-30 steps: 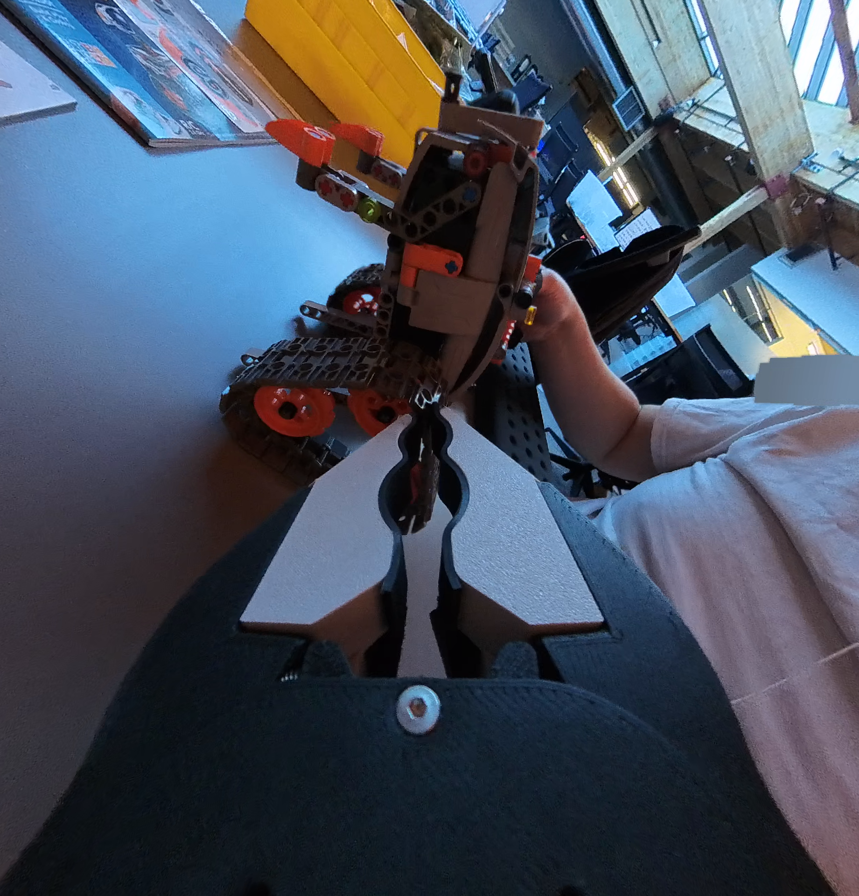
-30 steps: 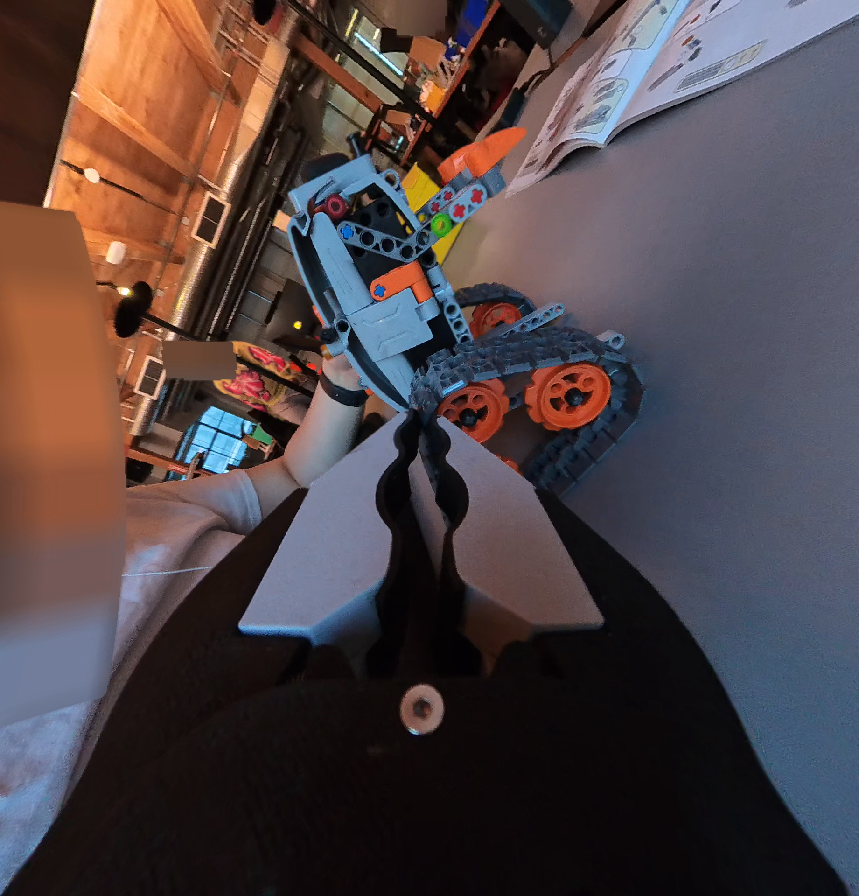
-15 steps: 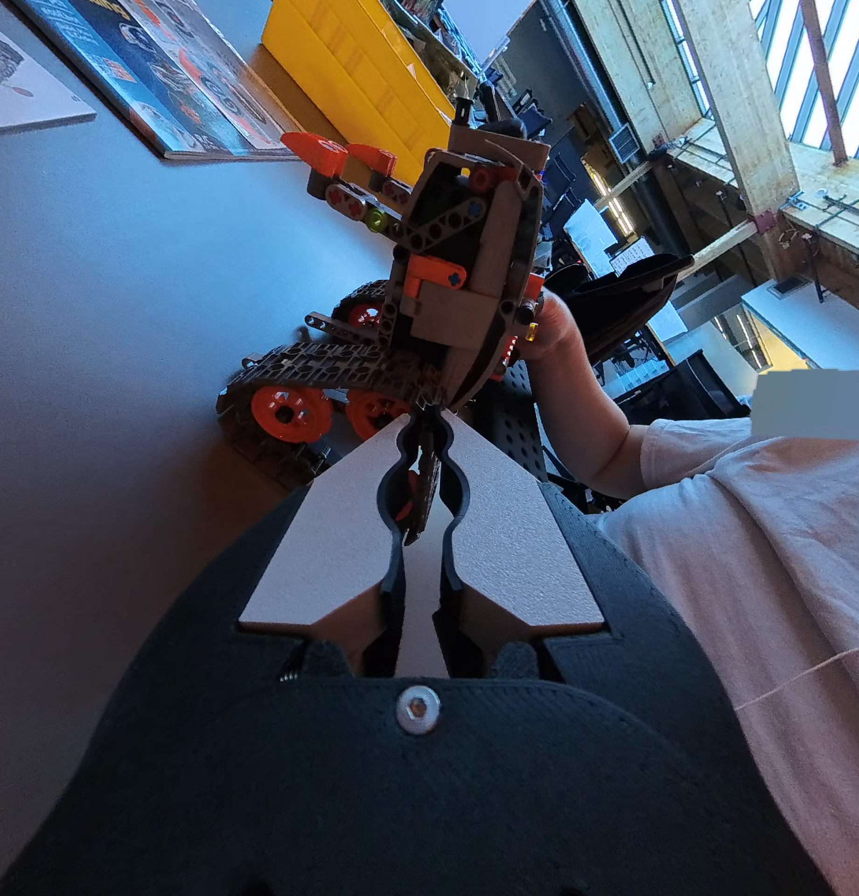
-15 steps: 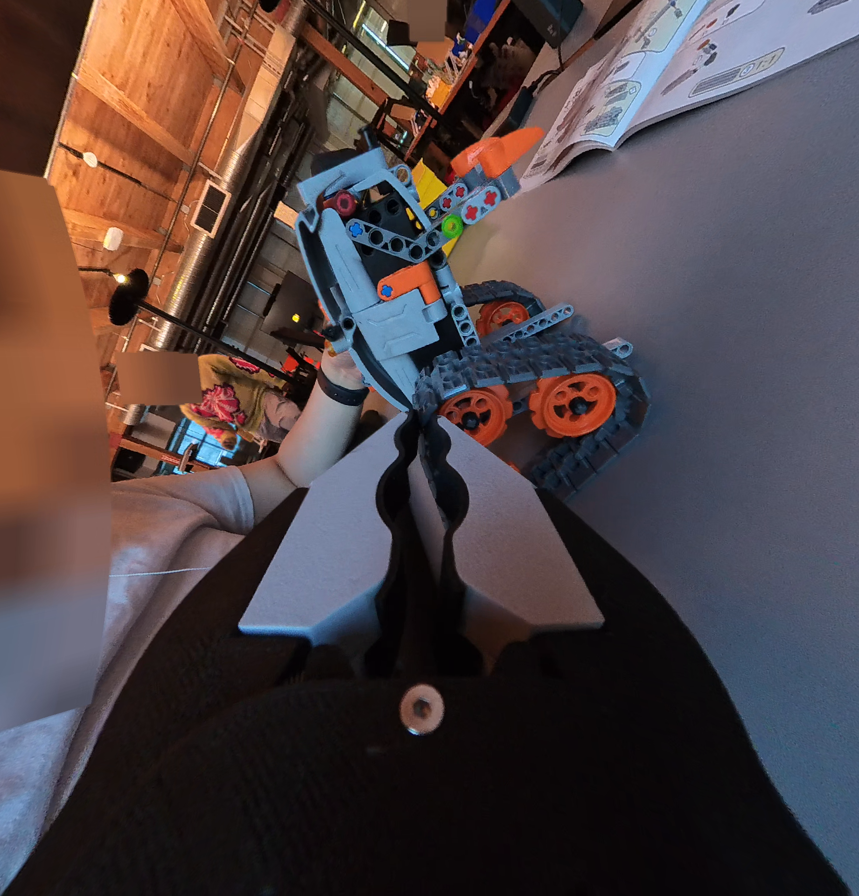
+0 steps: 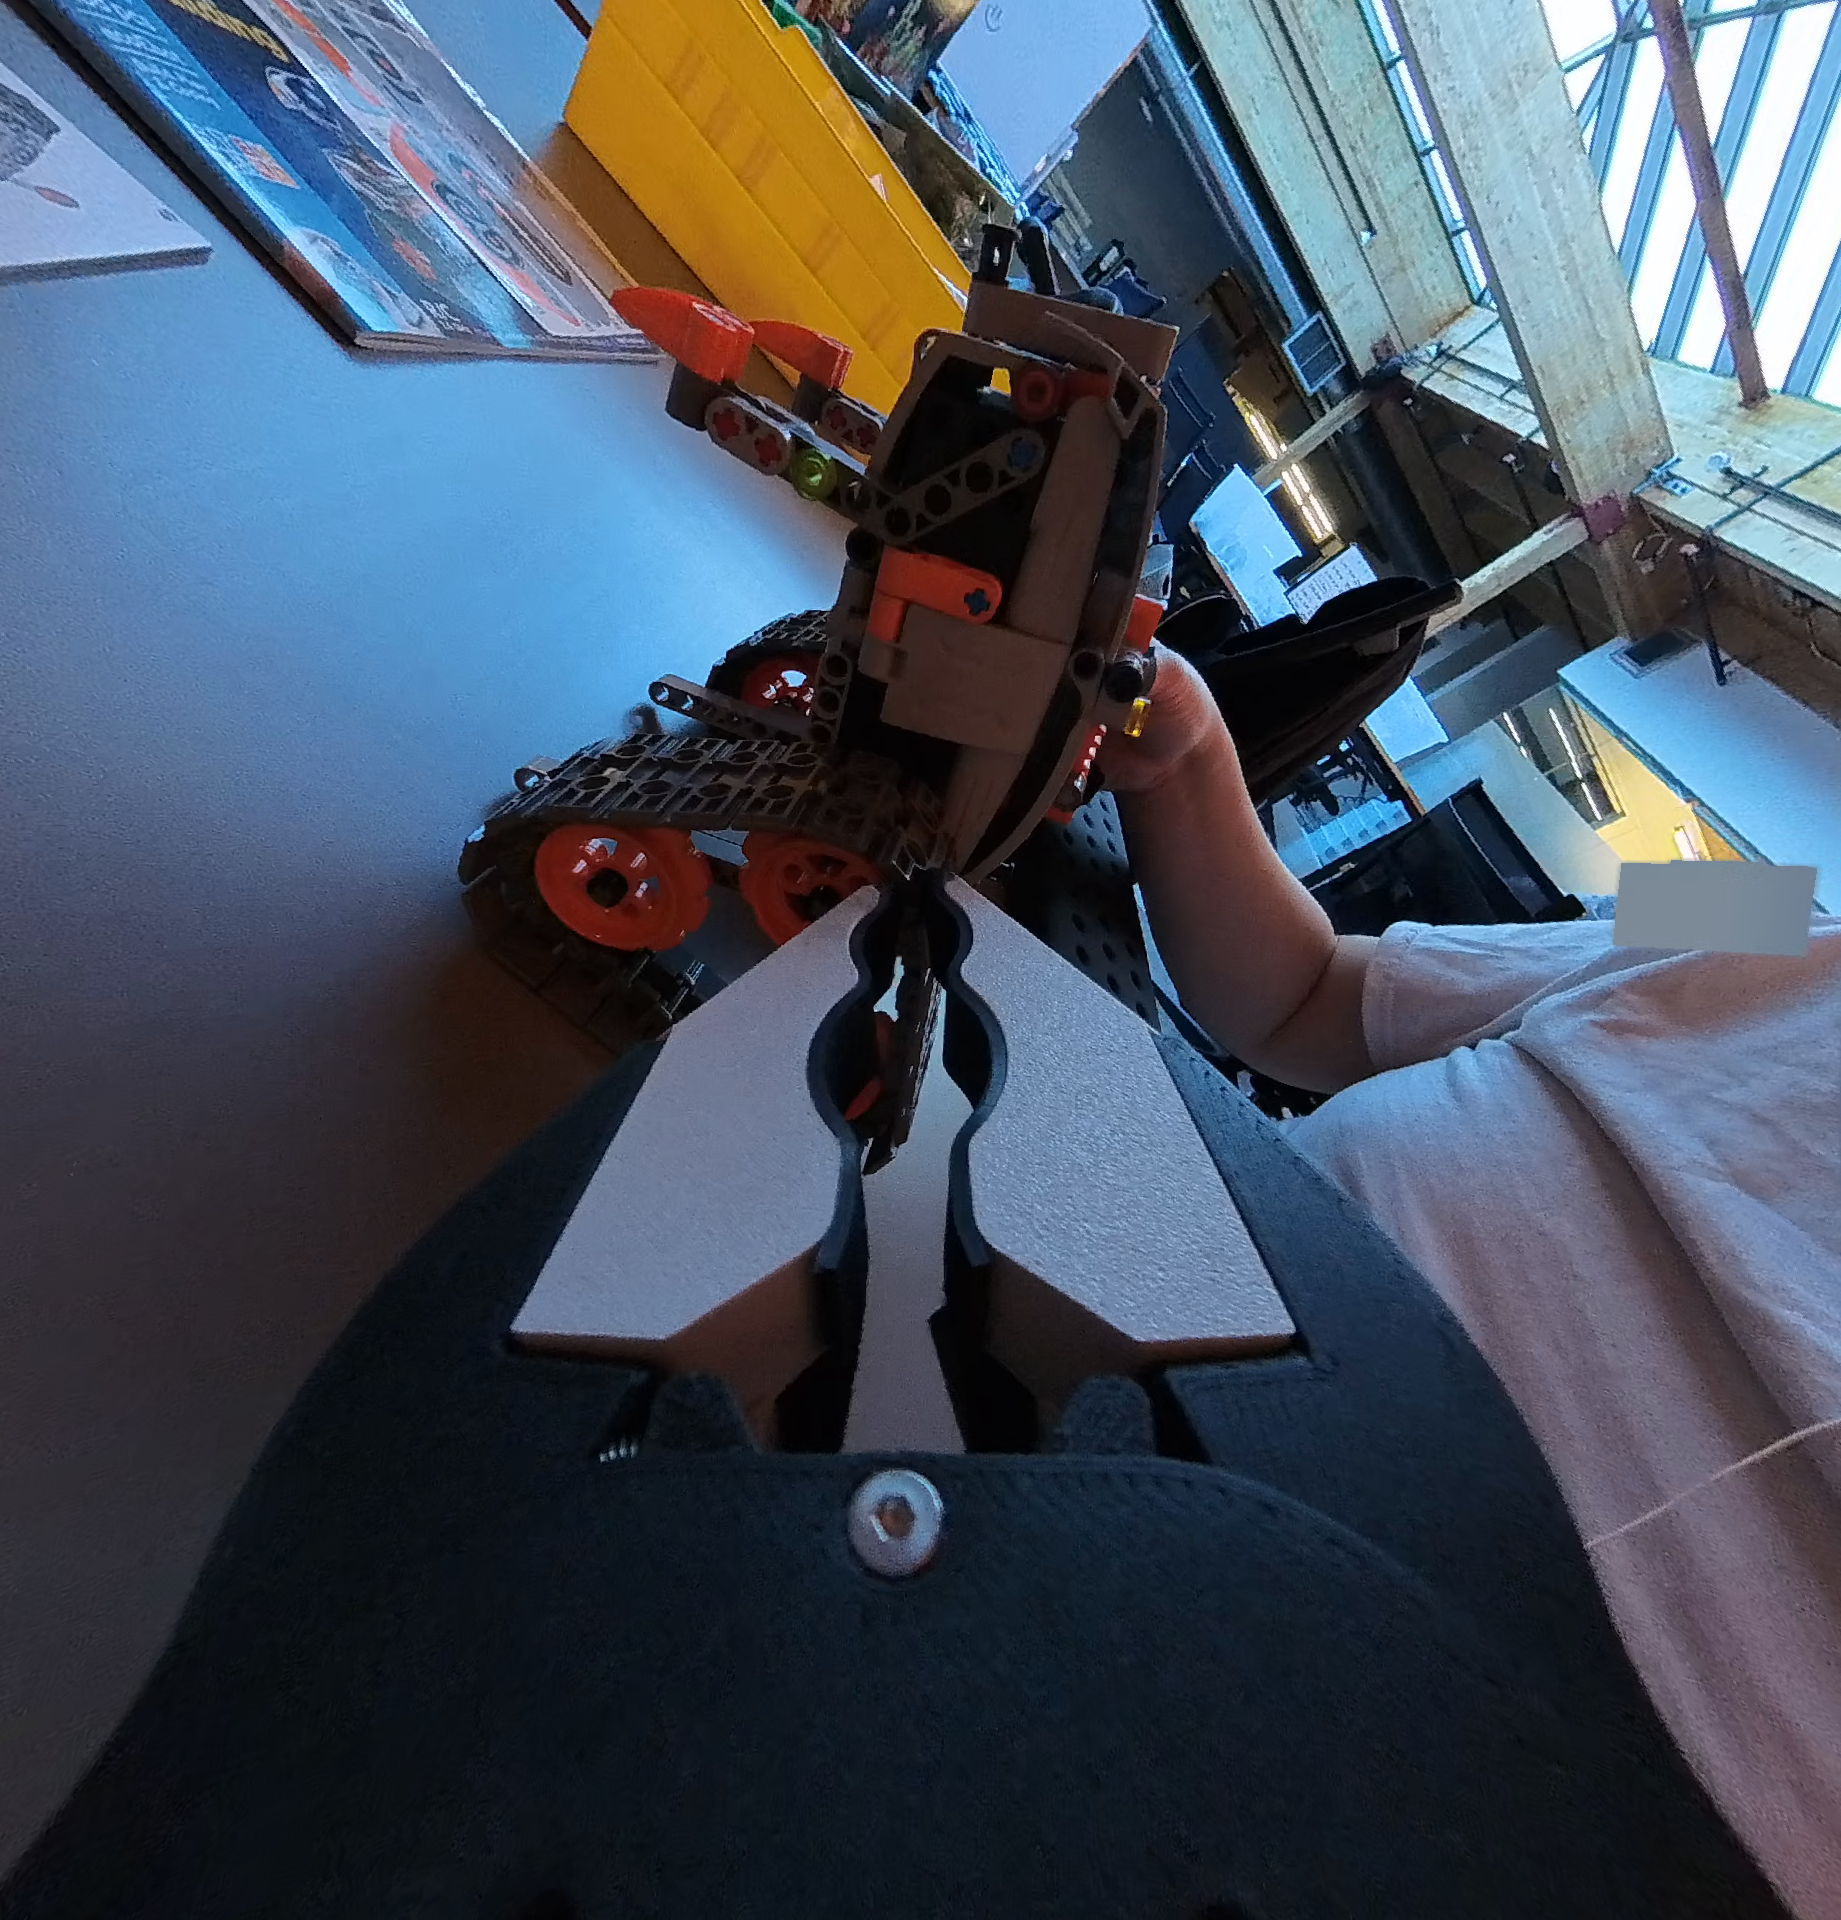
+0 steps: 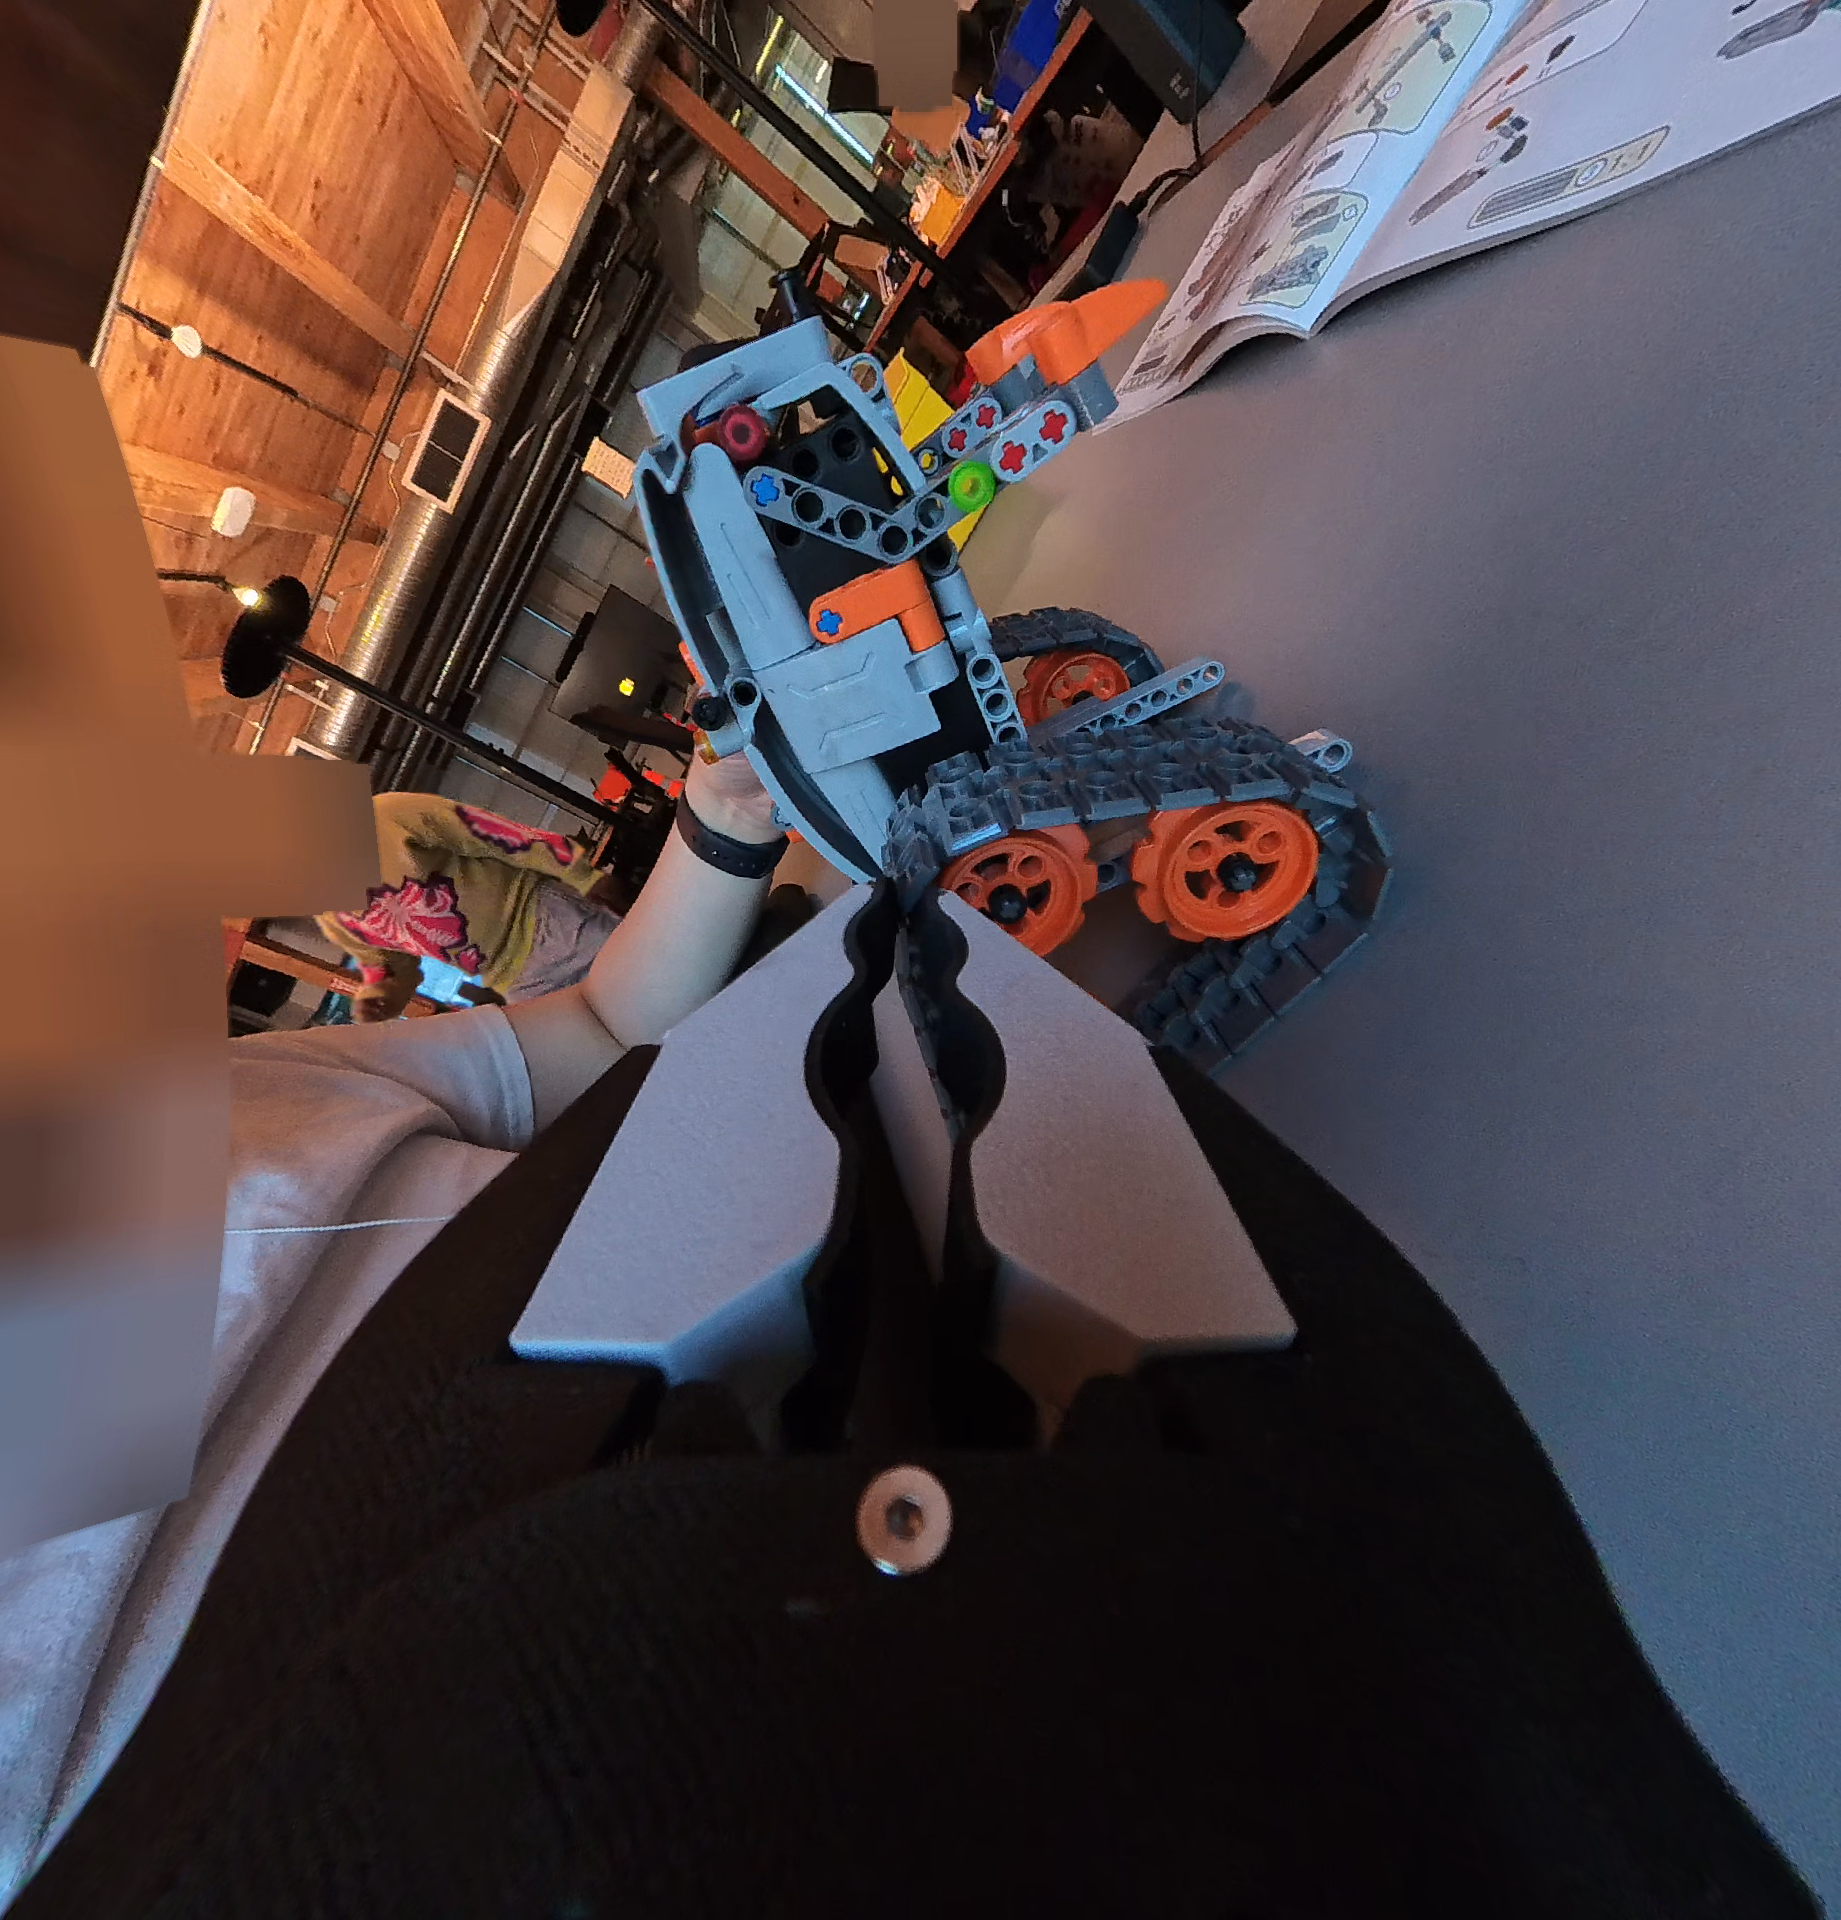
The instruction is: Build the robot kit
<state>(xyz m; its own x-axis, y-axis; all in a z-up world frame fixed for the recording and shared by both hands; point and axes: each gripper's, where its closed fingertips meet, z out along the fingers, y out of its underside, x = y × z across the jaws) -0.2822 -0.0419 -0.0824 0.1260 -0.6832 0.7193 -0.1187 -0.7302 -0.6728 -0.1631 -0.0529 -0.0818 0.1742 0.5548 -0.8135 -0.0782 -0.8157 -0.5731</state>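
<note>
Evidently both tongs, left (image 5: 911, 914) and right (image 6: 900, 914), were clamped on the tracked toy vehicle's (image 6: 999, 727) rear tread, the vehicle stretching lengthwise straight ahead of them on the counter (image 6: 1570, 935).

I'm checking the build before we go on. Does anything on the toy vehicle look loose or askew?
Yes. The rubber track hangs off the rear of the toy vehicle instead of wrapping its orange wheels. The right gripper and the left gripper each pinch a loose stretch of track.
</note>
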